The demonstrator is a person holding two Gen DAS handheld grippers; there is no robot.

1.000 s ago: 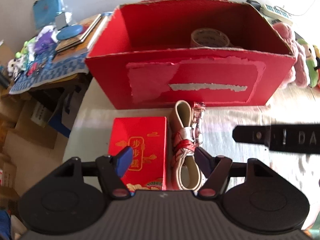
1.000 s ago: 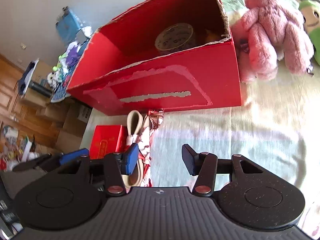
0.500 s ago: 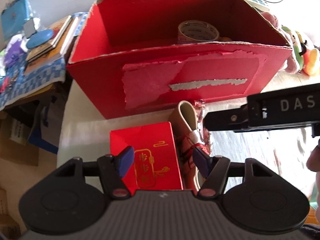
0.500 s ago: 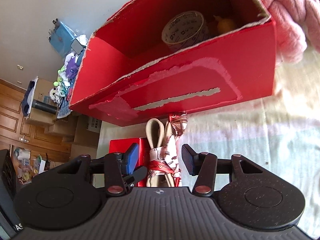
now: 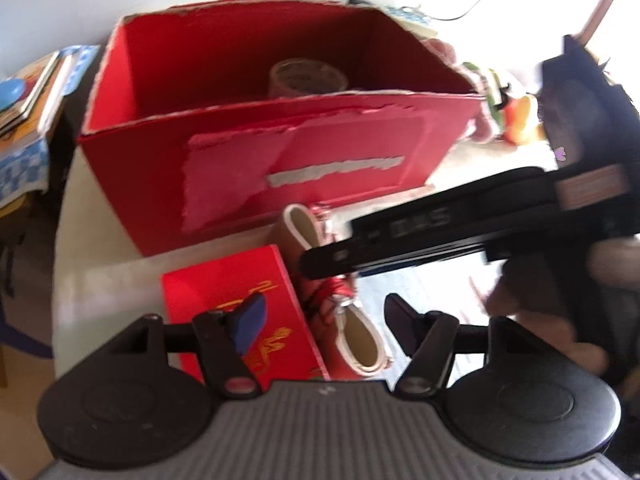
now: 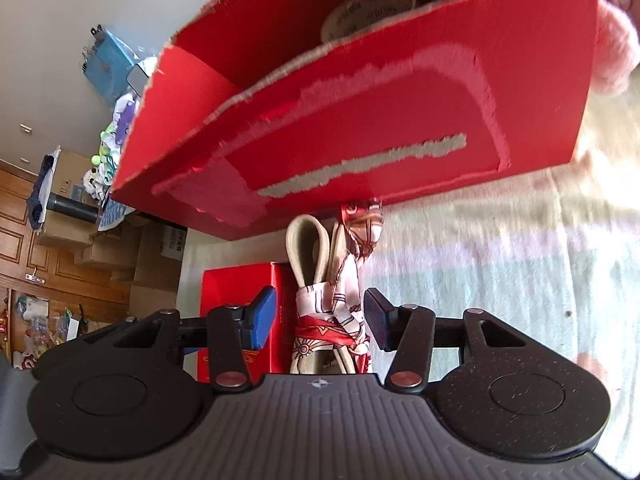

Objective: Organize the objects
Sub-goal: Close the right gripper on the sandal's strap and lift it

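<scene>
A big open red cardboard box [image 5: 280,160] stands on the pale cloth; it also shows in the right wrist view [image 6: 360,128]. A roll of tape [image 5: 306,76] lies inside it. In front of the box lie a flat red gift box [image 5: 236,296] and a beige strap bundle tied with a red-white scarf [image 6: 332,320]. My right gripper [image 6: 320,320] is open, its jaws on either side of the bundle. My left gripper [image 5: 324,316] is open above the gift box and the bundle [image 5: 352,332].
Pink plush toy [image 6: 616,44] and a green-orange toy [image 5: 508,108] sit right of the box. A cluttered side table with books [image 5: 28,92] stands left, cardboard cartons [image 6: 120,248] on the floor. The right gripper's body [image 5: 500,228] crosses the left wrist view.
My right gripper has moved left and down, bringing its open jaws around the strap bundle. My left gripper has shifted slightly right and stays open.
</scene>
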